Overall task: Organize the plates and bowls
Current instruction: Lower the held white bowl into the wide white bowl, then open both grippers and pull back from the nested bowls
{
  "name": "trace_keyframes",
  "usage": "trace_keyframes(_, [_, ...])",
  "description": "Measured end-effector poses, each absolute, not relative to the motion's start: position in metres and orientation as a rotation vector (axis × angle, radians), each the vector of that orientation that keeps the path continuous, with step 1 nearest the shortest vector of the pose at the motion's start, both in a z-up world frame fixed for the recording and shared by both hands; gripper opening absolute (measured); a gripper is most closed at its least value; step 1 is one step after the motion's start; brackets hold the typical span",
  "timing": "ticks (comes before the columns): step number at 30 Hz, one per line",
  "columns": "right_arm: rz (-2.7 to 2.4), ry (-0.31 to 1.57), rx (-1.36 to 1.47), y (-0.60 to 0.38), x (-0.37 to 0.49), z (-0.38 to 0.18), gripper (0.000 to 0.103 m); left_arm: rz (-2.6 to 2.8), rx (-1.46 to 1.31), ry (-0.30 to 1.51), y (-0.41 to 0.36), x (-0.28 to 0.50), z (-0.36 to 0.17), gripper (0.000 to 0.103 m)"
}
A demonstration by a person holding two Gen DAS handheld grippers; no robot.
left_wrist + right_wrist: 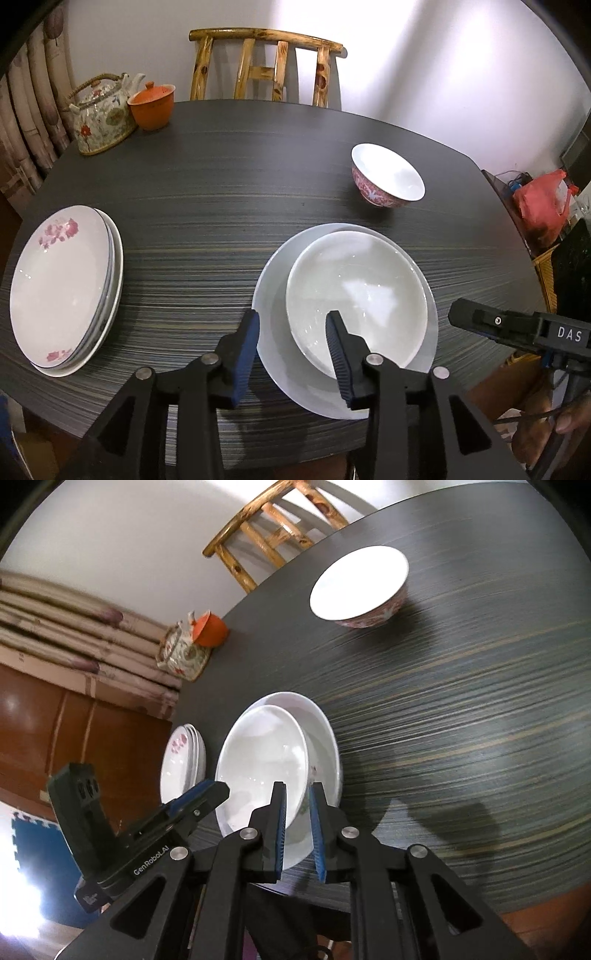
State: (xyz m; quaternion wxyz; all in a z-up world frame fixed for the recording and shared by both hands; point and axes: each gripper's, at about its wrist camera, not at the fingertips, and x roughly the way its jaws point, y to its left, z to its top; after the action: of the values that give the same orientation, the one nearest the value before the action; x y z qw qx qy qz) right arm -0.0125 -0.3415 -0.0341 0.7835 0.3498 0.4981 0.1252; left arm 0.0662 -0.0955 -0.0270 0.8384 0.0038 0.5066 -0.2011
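Observation:
A white bowl rests inside a larger white plate near the table's front edge. My right gripper is shut on the bowl's near rim, one pad inside and one outside; its tip shows at the right of the left wrist view. My left gripper stands open astride the near-left rims of plate and bowl, its pads not touching them; it shows in the right wrist view. A pink-patterned bowl stands alone farther back. A stack of flowered plates lies at the left.
The dark striped table also bears a flowered teapot and an orange lidded cup at the back left. A wooden chair stands behind the table. A red bag sits off the right edge. A person's hand holds the right gripper.

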Motion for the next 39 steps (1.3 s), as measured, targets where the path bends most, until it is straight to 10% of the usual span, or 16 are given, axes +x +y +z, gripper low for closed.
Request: trace_keyframes(39, [0.209, 1.024, 0.781, -0.372, -0.038, -0.046, 0.039, -0.359, 0.294, 0.929, -0.156, 0.055, 0.006, 0.046])
